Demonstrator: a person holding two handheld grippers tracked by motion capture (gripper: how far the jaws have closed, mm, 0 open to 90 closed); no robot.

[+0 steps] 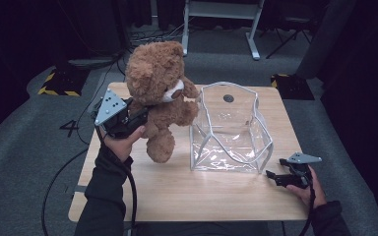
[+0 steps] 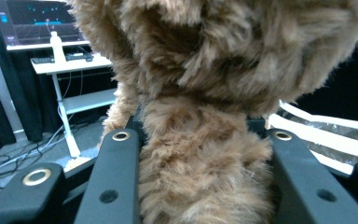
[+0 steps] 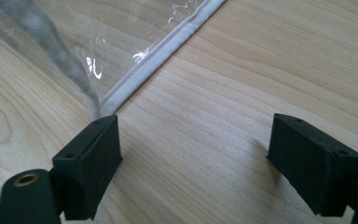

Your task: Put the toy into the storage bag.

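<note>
- The bear point(image 1: 160, 96) is up off the table point(image 1: 177, 196), over its left half, just left of the bag point(image 1: 230, 129).
- The left gripper point(image 1: 137, 118) is at the bear's left side, its jaws on either side of the bear's body point(image 2: 205, 163).
- The bag stands open on the table, right of centre.
- The right gripper point(image 1: 274, 177) is low at the bag's near right corner, on the table's right edge, just beside the bag's bottom seam point(image 3: 158, 60).
</note>
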